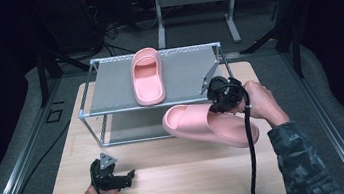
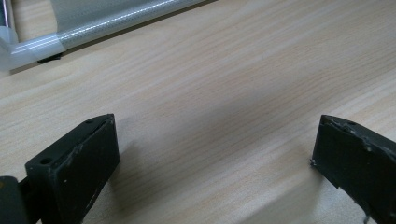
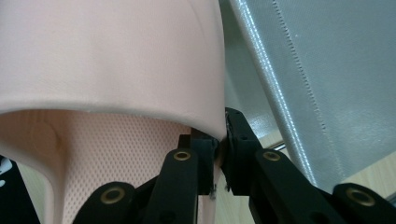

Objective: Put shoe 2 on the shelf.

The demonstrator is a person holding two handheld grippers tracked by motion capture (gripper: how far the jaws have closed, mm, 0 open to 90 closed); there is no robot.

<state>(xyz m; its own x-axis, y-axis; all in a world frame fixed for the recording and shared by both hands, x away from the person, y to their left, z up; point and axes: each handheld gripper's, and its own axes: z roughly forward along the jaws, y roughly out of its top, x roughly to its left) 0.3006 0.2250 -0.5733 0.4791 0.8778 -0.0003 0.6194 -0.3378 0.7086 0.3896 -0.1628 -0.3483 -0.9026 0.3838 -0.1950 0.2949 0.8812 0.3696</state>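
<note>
Clamped on the strap edge of a pink slide sandal [image 1: 209, 124], the right gripper [image 1: 221, 96] holds it off the wooden table [image 1: 181, 181] just in front of the grey two-tier rack [image 1: 109, 92], while the left gripper [image 1: 116, 177] rests low on the table at the near left, jaws wide apart with nothing between them. Held sandal's long axis runs slantwise, toe toward the rack's lower shelf at left, heel toward the person at right; it is smooth, thick-soled foam with a finely dimpled footbed, matching the second pink sandal [image 1: 147, 76] lying on the top shelf
</note>
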